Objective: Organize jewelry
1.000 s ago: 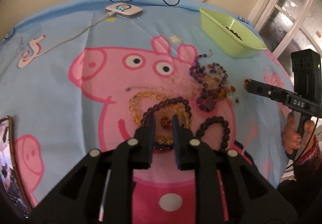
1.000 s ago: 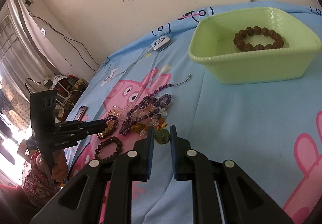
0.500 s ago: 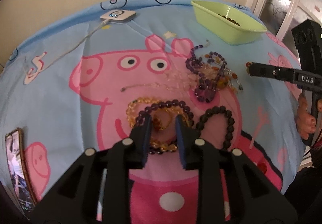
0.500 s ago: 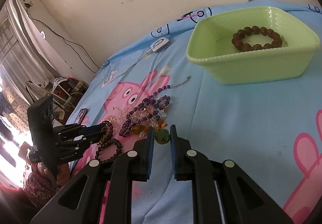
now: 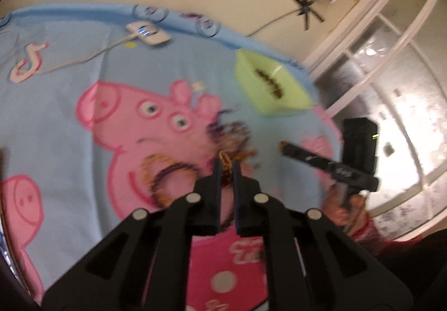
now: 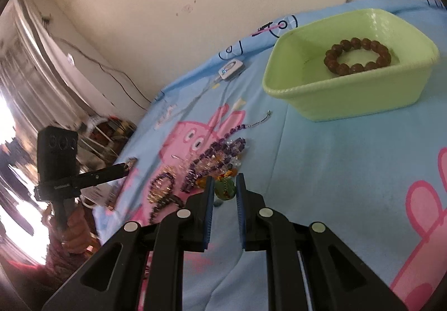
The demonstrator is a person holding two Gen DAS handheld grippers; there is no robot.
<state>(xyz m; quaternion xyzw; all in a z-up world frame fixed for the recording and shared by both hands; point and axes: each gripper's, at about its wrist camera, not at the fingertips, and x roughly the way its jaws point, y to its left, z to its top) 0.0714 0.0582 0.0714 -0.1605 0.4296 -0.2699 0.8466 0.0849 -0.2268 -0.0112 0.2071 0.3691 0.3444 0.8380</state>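
Left gripper (image 5: 226,167): raised above the blue sheet (image 5: 64,121), jaws closed on an amber bracelet (image 5: 225,171) that shows as a loop between and beyond the tips. View blurred by motion; bead detail not legible. Seen from the right camera as a dark bar (image 6: 127,165) with something pale at its tip, clear of the sheet.

Right gripper (image 6: 225,185): low over the sheet, jaws standing apart with a gap, on either side of a green pendant (image 6: 225,189). Contact between pads and pendant not determinable. Pendant resting at the near edge of the jewelry pile (image 6: 212,157).

Pile: purple and clear beads, tangled, lying on the pink pig print, with a thin chain (image 6: 258,122) trailing toward the green tray (image 6: 343,104). Beside the pile, toward the left gripper, a purple bracelet (image 6: 160,181) overlapping a yellow one (image 6: 164,191), both flat on the sheet.

Tray: on the sheet, well apart from the pile, near the wall. Inside, one brown bracelet (image 6: 357,55), flat on the bottom.

Also noted: white device (image 6: 231,68) with a lit face and cable, on the sheet near the wall.
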